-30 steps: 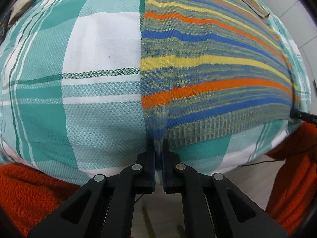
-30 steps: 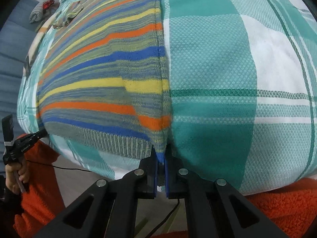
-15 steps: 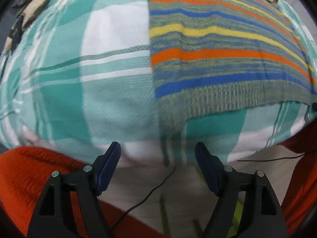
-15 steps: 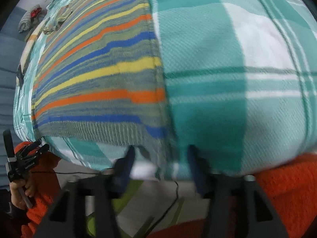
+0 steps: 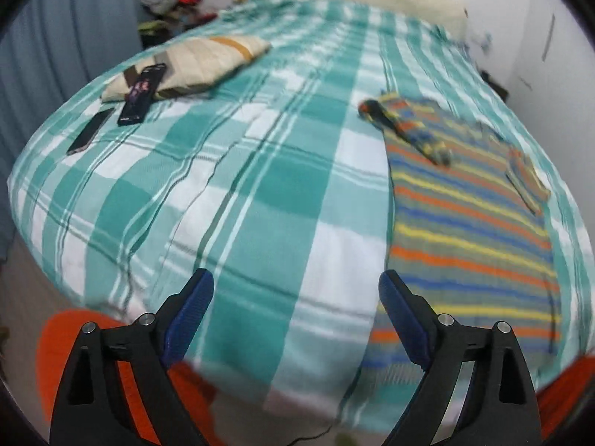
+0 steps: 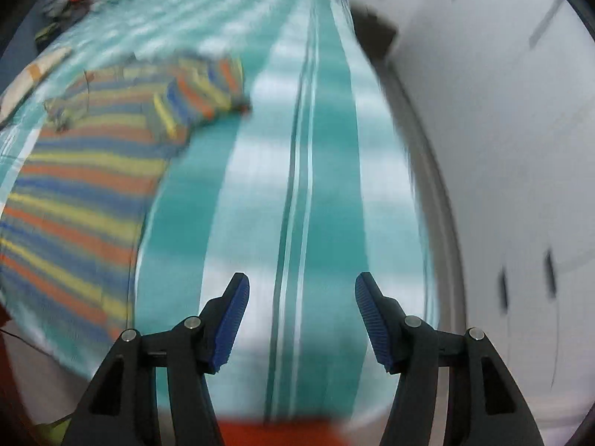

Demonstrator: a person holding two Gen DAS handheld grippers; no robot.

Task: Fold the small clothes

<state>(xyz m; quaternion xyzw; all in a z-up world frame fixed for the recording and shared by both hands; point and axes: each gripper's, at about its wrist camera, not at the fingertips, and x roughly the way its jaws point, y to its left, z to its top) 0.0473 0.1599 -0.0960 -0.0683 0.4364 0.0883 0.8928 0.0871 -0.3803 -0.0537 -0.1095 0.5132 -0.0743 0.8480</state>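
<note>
One sweater (image 5: 472, 223), striped and knitted, lies flat on the checked bed (image 5: 230, 193), filling the right side of the left wrist view and the left side of the right wrist view, with both sleeves folded in across its far end. It looks soft, light and limp, likely to sag and stretch if lifted at one spot, so I would take it by two matching places at once: the ribbed hem corners or the shoulders. The left gripper (image 5: 295, 316) has just been opening; its jaws stand wide apart at the bottom of its frame with only bedcover between them. The right gripper (image 6: 301, 319) has also opened and holds nothing, its jaws apart over plain bedcover beside the sweater. Both point steeply down at the bed from above its near edge.
</note>
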